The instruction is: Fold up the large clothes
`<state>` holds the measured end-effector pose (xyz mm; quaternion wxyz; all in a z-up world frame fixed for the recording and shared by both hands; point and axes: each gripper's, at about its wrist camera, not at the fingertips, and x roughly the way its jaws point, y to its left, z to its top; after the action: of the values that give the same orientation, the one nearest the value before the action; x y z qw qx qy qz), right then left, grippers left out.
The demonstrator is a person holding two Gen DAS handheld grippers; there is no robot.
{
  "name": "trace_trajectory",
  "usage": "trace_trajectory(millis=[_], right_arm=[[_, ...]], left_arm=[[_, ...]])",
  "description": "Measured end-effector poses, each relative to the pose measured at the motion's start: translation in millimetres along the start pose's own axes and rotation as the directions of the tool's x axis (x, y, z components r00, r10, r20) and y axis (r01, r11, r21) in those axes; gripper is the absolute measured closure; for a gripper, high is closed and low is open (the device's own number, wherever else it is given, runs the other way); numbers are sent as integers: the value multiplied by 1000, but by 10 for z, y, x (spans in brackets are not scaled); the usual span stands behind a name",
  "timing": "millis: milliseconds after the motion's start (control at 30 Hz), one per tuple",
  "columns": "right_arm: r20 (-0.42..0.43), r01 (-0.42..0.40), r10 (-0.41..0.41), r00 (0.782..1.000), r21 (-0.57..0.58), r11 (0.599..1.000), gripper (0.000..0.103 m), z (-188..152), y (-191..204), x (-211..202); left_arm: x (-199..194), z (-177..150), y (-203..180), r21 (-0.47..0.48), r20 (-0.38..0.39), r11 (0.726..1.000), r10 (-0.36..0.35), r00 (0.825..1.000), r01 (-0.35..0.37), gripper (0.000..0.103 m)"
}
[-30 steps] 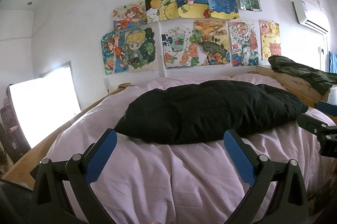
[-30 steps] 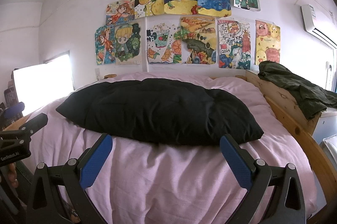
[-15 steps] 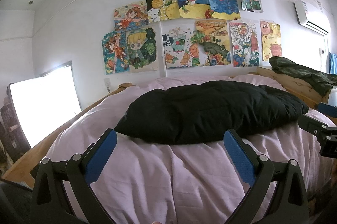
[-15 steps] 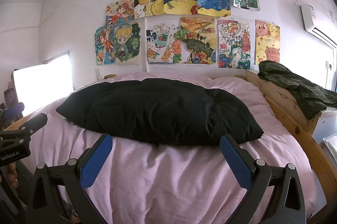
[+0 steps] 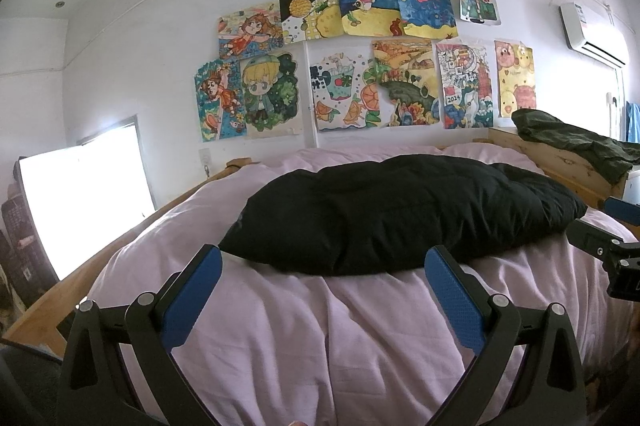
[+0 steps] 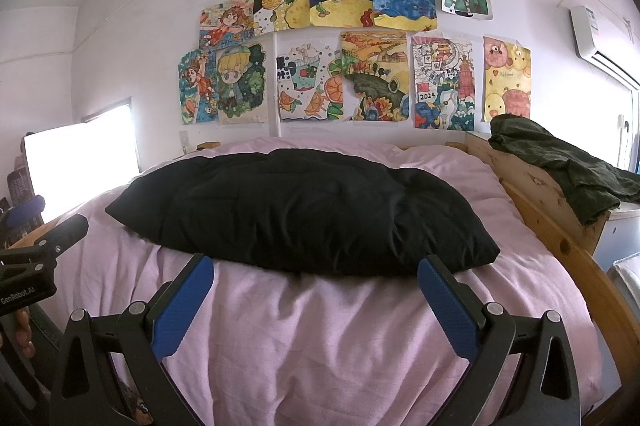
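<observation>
A large black padded garment [image 5: 400,214] [image 6: 300,214] lies spread flat across the middle of a bed covered in pale pink bedding [image 5: 320,326] [image 6: 320,326]. My left gripper [image 5: 324,262] hovers open over the near part of the bed, short of the garment's front edge, with nothing between its blue pads. My right gripper [image 6: 316,268] is likewise open and empty, just before the garment's near edge. Each gripper shows at the side of the other's view: the right one [image 5: 608,238], the left one [image 6: 44,238].
A wooden bed frame [image 6: 556,230] runs along the right side, with a dark green garment [image 6: 560,166] draped over a wooden board. Colourful drawings [image 5: 360,58] cover the white wall behind. A bright window [image 5: 80,202] is at the left, an air conditioner [image 5: 592,34] at the upper right.
Both grippers have drifted only slightly; the view has shifted a little. The black garment has not moved.
</observation>
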<state>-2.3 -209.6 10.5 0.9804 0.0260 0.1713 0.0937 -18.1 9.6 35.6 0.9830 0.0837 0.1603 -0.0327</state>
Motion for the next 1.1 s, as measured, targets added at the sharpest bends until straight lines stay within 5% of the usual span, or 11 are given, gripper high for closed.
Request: trace_trajectory(millis=[1100], right_arm=[[-1, 1, -1, 1000, 1, 1000, 0, 13, 9, -3]], left_arm=[[7, -9, -12, 1, -1, 1000, 1, 1000, -1, 3]])
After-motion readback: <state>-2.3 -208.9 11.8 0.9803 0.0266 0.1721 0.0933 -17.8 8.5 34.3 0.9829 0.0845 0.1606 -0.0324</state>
